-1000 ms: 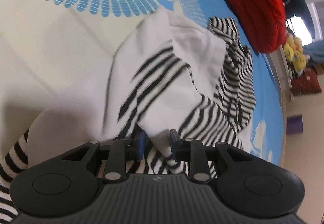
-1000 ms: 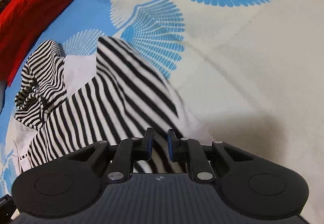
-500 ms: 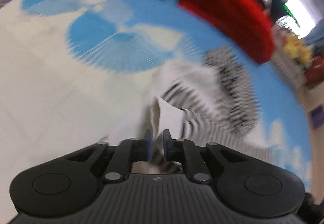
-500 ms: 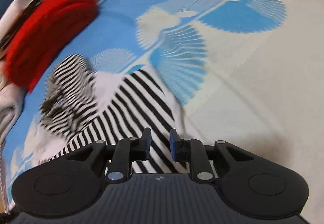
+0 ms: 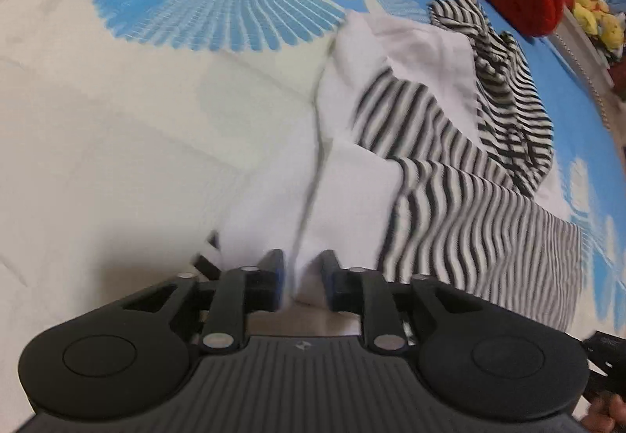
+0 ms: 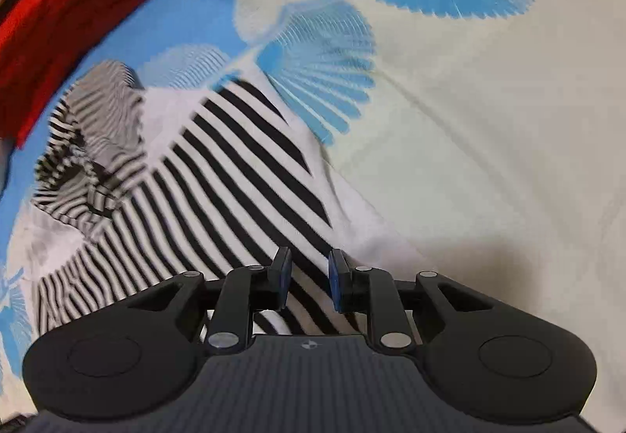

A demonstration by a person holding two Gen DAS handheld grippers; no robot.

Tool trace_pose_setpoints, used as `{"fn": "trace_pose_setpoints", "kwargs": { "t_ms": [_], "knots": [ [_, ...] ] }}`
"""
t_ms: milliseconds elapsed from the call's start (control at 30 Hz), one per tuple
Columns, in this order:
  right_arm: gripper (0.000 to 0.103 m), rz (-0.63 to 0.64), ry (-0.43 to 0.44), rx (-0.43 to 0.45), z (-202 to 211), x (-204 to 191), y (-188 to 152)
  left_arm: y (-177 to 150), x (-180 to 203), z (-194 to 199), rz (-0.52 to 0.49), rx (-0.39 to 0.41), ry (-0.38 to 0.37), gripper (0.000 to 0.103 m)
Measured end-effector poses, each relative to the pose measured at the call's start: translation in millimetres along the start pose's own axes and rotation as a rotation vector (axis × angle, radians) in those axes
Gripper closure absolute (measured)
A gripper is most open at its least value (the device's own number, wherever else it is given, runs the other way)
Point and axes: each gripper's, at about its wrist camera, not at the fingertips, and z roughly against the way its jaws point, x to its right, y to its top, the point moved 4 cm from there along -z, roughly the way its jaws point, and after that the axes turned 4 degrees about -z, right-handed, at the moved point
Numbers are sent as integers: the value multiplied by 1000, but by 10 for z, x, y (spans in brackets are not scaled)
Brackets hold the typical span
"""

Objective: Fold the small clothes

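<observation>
Left gripper [image 5: 301, 276] jaws part-open, white fabric of striped garment [image 5: 438, 159] between them, grip unclear. Right gripper [image 6: 309, 278] also part-open over stripes, contact unclear. Garment spread centre-right on blue-white bedspread [image 5: 117, 100], red cloth [image 6: 66, 26] upper left
</observation>
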Motion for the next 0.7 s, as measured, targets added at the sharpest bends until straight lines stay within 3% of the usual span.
{"fn": "trace_pose_setpoints", "kwargs": {
  "t_ms": [67,167,233,367,433,567,633,700],
  "knots": [
    [82,-15,-8,-9,-3,32,4,73,59,110,-37,56,9,78],
    [80,52,35,58,125,-117,48,124,204,180,-112,115,1,78],
    [77,83,55,68,140,-170,59,103,236,93,-112,93,-2,78],
    [77,17,41,-51,-116,-53,5,50,142,-57,-50,35,36,78],
    [77,8,39,-46,-83,-63,6,75,238,38,-92,78,65,78],
    [73,111,76,42,114,-264,13,115,501,230,-224,188,39,78],
    [72,116,83,29,84,-275,5,89,498,85,-217,138,29,78],
    [72,78,67,-32,-43,-209,-16,35,373,-131,-133,27,7,79]
  ]
}}
